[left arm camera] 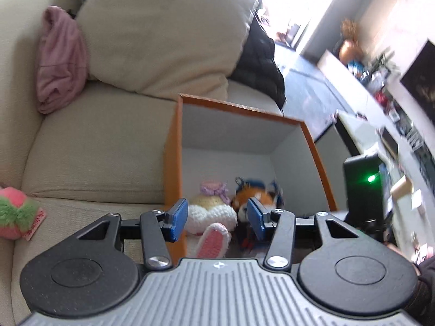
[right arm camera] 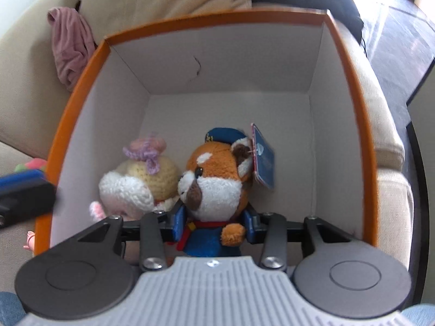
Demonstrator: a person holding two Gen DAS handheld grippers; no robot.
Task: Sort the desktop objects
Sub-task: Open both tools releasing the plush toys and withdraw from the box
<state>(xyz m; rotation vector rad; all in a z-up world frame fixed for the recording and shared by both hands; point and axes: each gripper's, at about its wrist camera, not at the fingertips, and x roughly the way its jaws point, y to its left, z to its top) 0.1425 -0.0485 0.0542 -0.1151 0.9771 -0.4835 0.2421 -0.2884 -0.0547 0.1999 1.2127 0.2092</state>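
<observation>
While my right gripper (right arm camera: 214,226) pinches the fox plush (right arm camera: 214,187) upright inside the orange box (right arm camera: 81,87), my spread, empty left gripper (left arm camera: 217,218) hovers outside its near rim.

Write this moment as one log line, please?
right gripper: around red panda plush inside orange box | left gripper: open, empty | crochet bunny: boxed

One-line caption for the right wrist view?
Right gripper closed around a red panda plush inside the orange box, beside a crocheted bunny.
</observation>
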